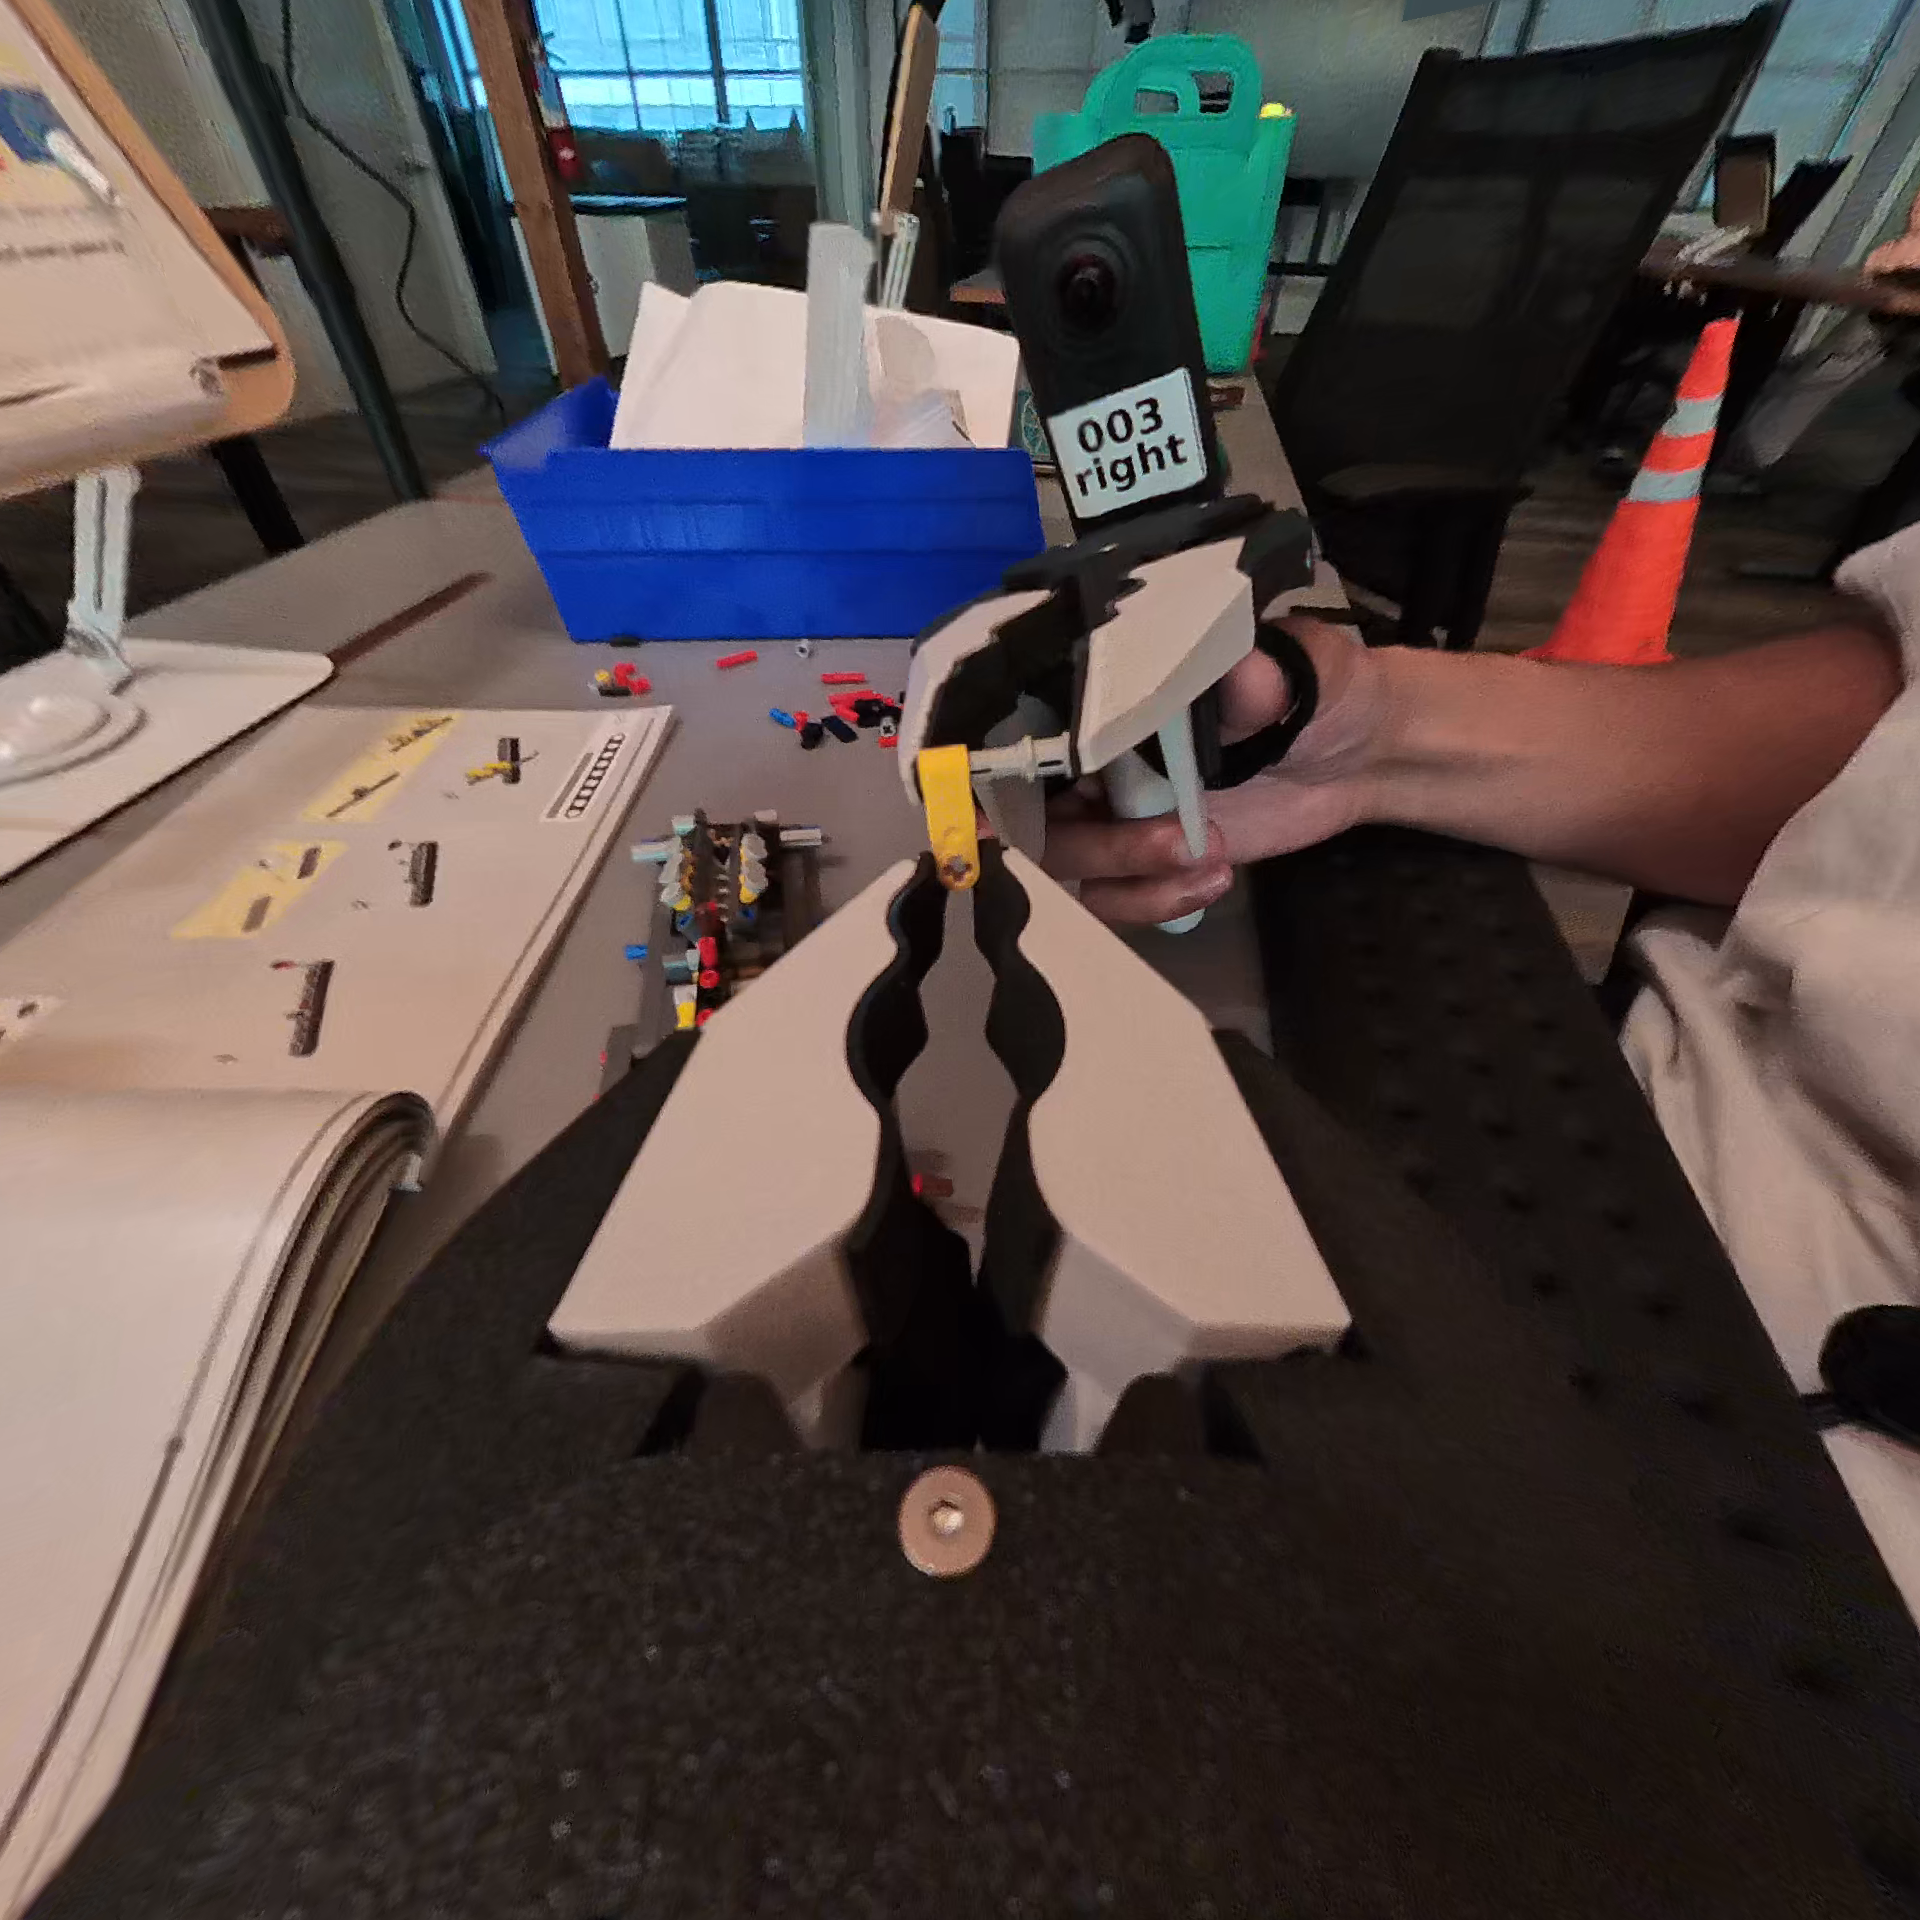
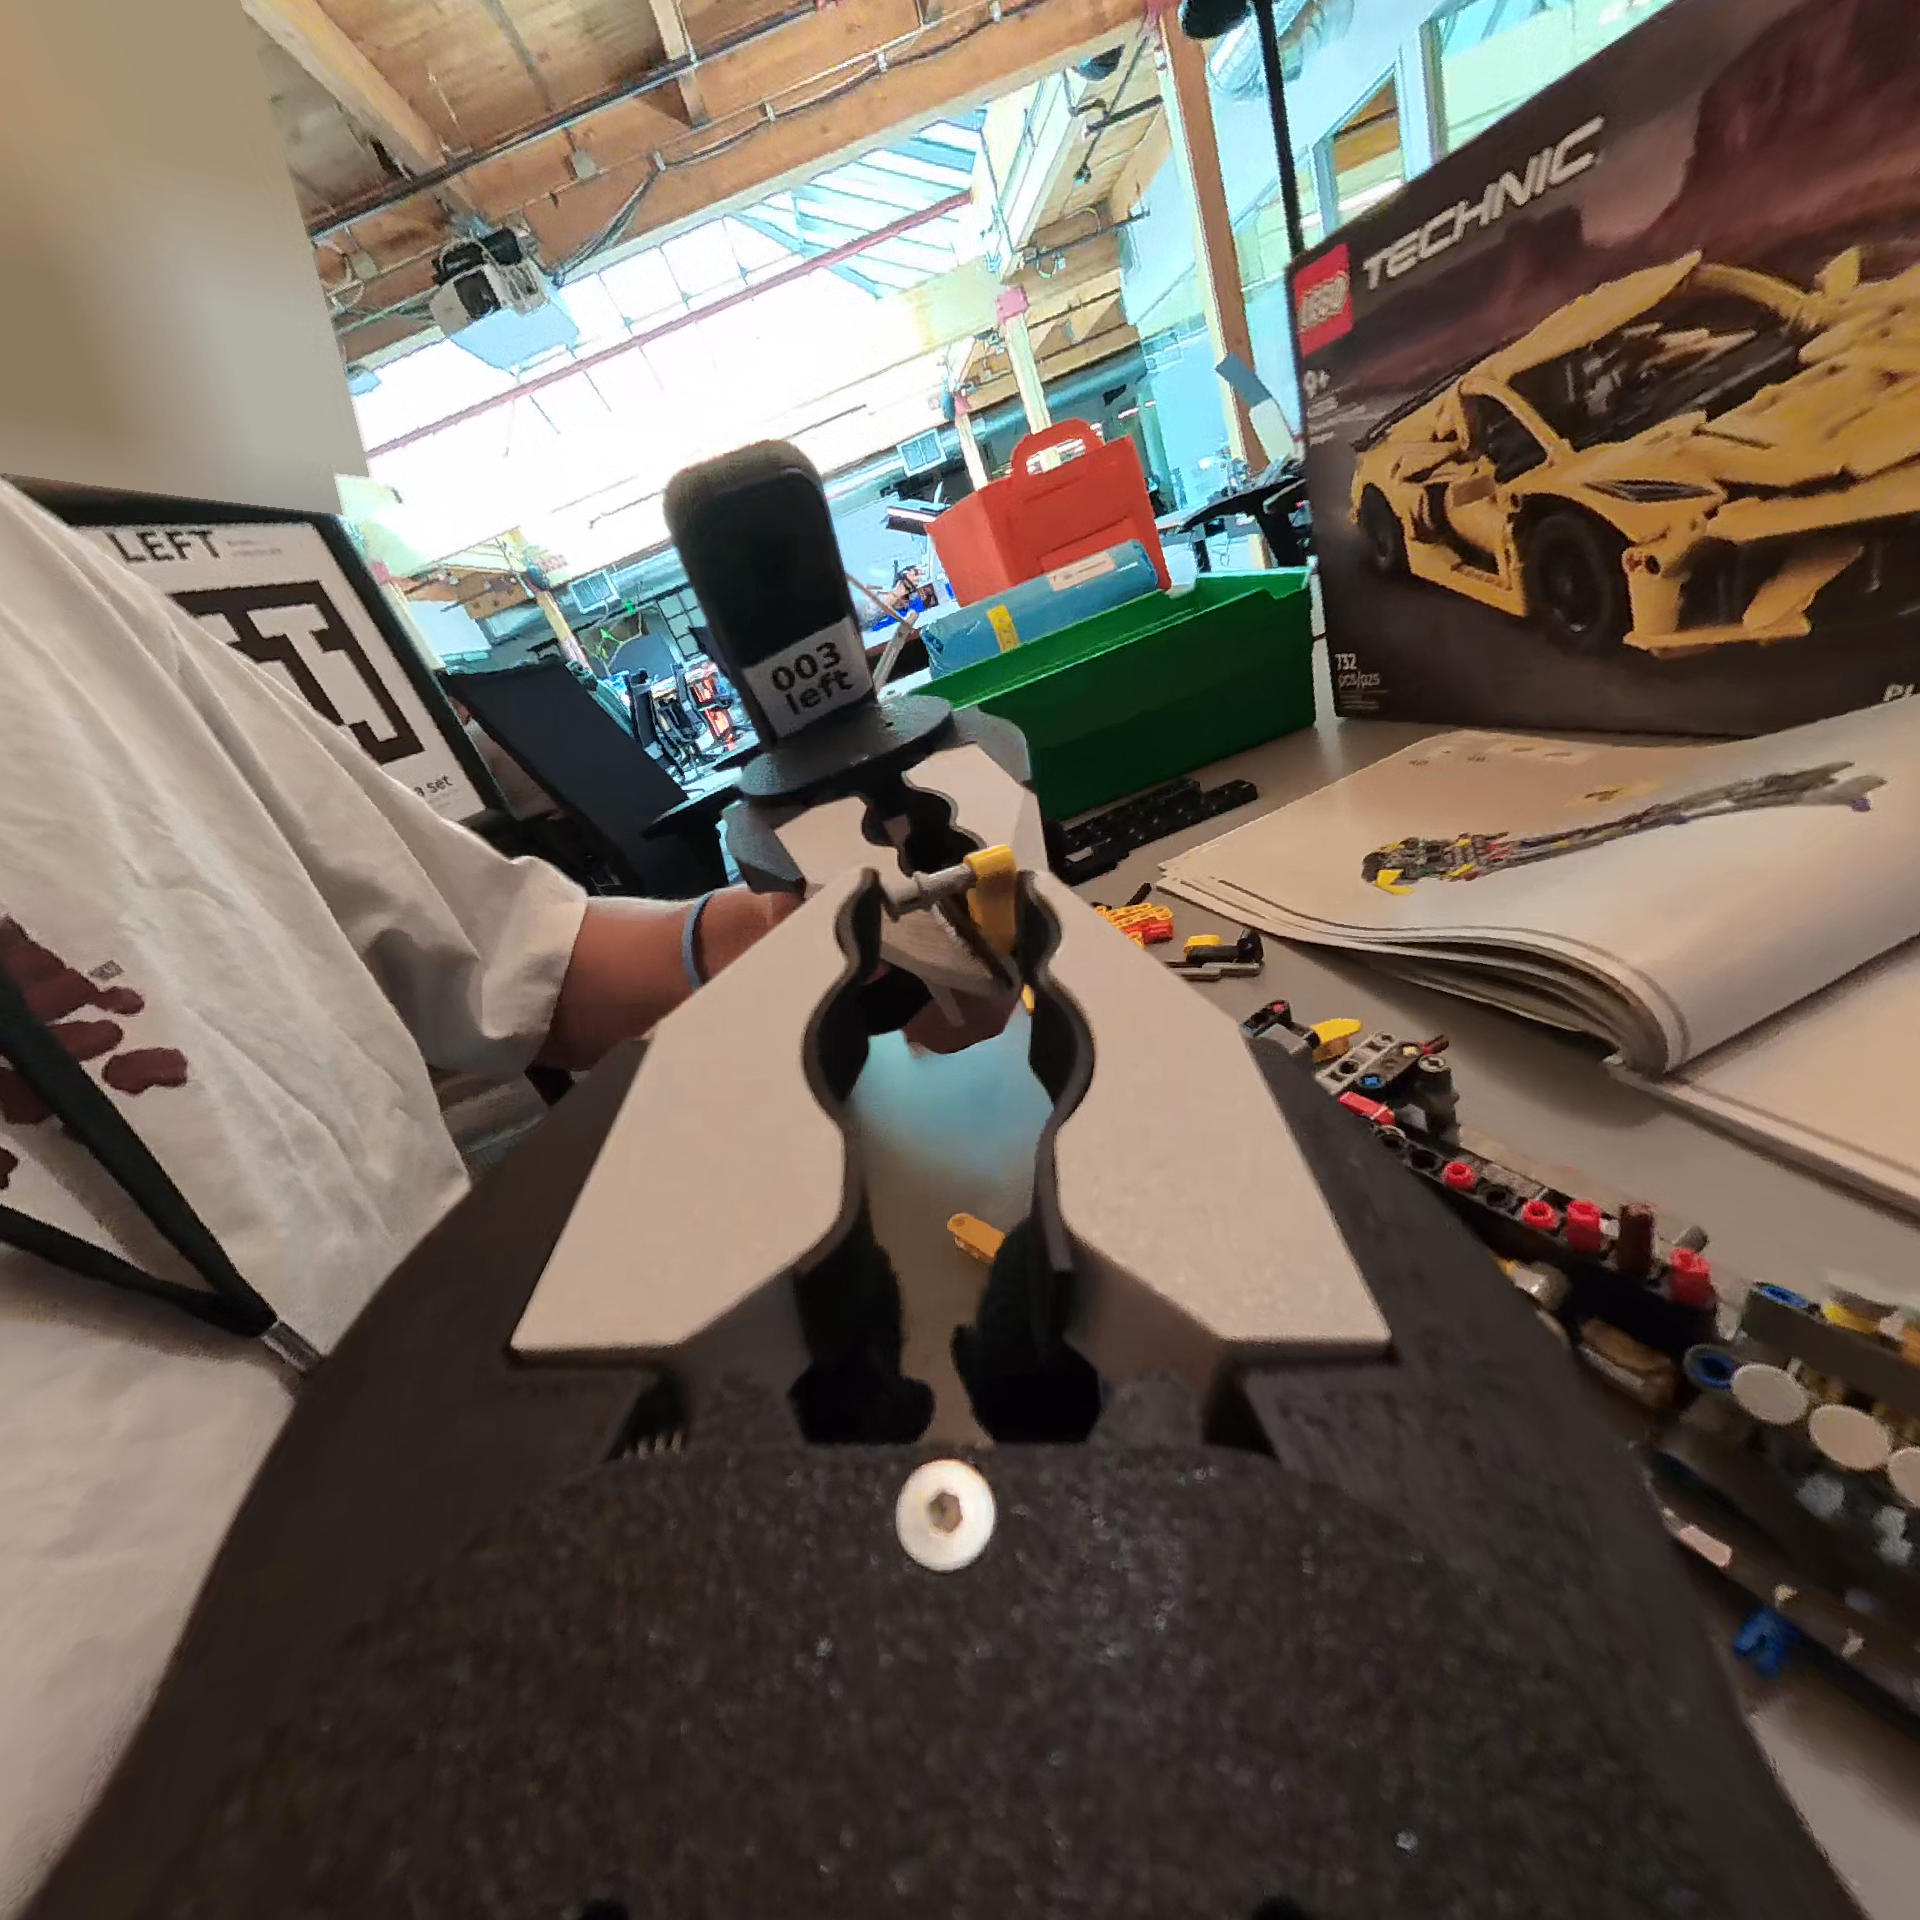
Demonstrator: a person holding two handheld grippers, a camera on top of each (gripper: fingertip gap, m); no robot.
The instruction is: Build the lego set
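My left gripper is shut on the lower end of a small yellow lego beam, holding it upright above the table. My right gripper, held in a hand, comes in from the right. It is shut on a short grey axle that meets the beam's upper hole. In the right wrist view the axle and the yellow beam sit between my right gripper's tips. The part-built dark lego chassis lies on the table below and also shows in the right wrist view.
Loose red, blue and black pieces lie beyond the chassis, before a blue bin. The open instruction booklet lies at left. A green tray and the set's box stand at the back. A small yellow piece lies on the table. Left and right tips are no more than a few centimetres apart.
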